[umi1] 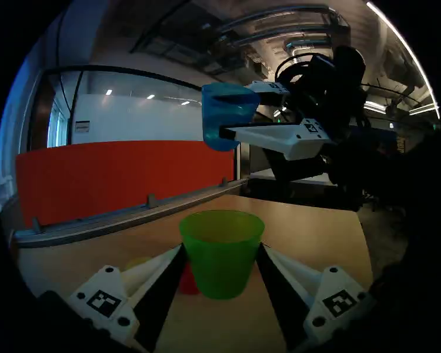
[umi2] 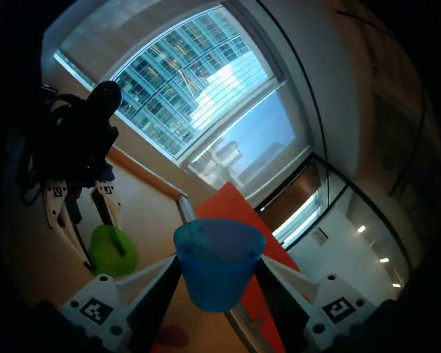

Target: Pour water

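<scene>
In the left gripper view my left gripper (umi1: 221,259) is shut on a green cup (umi1: 222,252), upright just above the wooden table (umi1: 314,235). Up and to the right, my right gripper (umi1: 235,112) holds a blue cup (umi1: 225,115) raised above the green one. In the right gripper view the right gripper (umi2: 219,267) is shut on the blue cup (umi2: 219,270), its mouth towards the camera. Lower left in that view, the left gripper (umi2: 91,229) holds the green cup (umi2: 112,250). I cannot tell whether either cup holds water.
A red cup (umi1: 188,281) and a yellow one (umi1: 137,262) sit on the table behind my left finger. An orange partition (umi1: 120,176) with a metal rail (umi1: 132,213) lines the table's far edge. Large windows (umi2: 220,106) rise beyond it.
</scene>
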A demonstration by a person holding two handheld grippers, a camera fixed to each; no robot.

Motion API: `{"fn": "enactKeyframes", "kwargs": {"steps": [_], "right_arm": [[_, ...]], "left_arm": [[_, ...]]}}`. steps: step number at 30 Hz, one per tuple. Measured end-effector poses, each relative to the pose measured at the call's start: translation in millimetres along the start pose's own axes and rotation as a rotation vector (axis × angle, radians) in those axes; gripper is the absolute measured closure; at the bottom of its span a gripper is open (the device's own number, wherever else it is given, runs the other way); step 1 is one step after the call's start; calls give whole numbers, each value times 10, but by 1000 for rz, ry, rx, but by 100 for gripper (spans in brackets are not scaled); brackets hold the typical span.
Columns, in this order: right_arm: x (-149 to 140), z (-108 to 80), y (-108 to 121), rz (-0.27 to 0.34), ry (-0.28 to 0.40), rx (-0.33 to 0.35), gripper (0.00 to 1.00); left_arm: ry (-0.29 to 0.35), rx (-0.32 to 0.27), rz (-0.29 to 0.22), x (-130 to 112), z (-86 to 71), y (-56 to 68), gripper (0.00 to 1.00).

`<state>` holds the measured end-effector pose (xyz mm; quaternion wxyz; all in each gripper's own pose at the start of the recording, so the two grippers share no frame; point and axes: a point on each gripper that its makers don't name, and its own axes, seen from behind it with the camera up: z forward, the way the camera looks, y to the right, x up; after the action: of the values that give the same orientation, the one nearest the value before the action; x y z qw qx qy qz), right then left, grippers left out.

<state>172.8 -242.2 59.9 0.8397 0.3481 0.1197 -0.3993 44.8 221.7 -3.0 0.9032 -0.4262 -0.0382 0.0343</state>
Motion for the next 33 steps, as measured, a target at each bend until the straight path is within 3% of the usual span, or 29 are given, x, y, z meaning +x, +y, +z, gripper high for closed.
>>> {"fn": "enactKeyframes", "kwargs": {"steps": [21, 33], "right_arm": [[93, 163, 178, -210, -16, -36, 14], [117, 197, 217, -269, -23, -56, 14]], "left_arm": [[9, -14, 8, 46, -14, 74, 18], [12, -16, 9, 70, -2, 91, 18]]}}
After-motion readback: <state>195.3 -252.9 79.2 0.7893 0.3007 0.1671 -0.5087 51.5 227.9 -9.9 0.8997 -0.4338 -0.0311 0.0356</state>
